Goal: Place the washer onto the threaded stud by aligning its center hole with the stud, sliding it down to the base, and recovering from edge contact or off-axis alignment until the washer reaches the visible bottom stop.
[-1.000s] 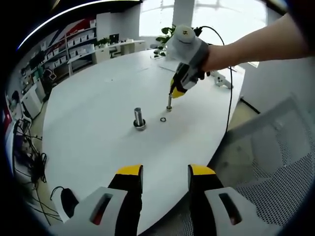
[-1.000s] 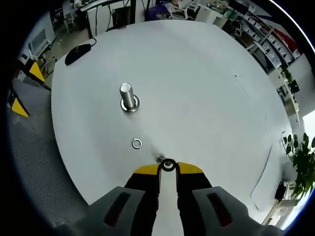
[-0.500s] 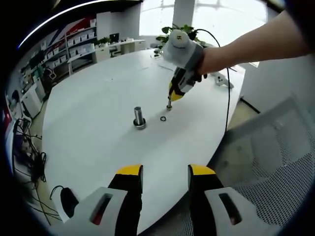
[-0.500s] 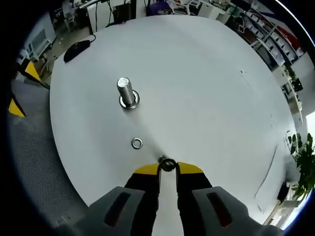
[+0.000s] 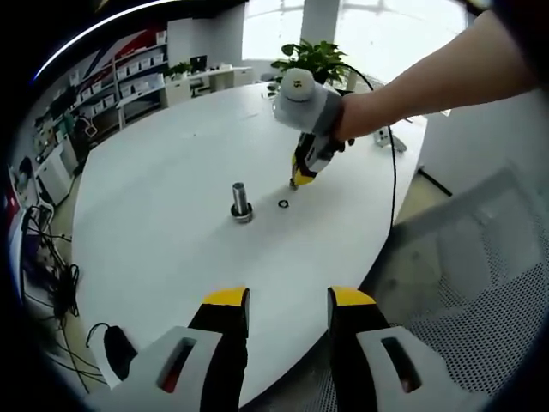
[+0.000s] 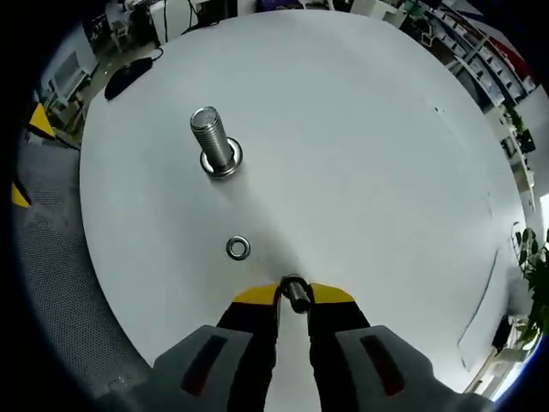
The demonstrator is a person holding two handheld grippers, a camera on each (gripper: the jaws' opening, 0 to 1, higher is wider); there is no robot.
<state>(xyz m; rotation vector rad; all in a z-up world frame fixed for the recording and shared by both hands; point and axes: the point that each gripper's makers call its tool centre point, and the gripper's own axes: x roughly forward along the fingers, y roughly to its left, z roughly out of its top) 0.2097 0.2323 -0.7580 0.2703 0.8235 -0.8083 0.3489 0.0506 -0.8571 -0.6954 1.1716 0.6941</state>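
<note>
A round white table [image 5: 154,172] fills both views, with shelving at the upper left and a green plant at the top of the left gripper view. A large silver threaded stud [image 6: 213,146] stands upright at upper left of the right gripper view, a loose silver washer [image 6: 238,249] lying below it. The right gripper [image 6: 293,294], jaws closed on a small metal stud [image 6: 295,293], has tilted lower than a second ago. The left gripper [image 5: 287,300] hangs open, unmoved.
</note>
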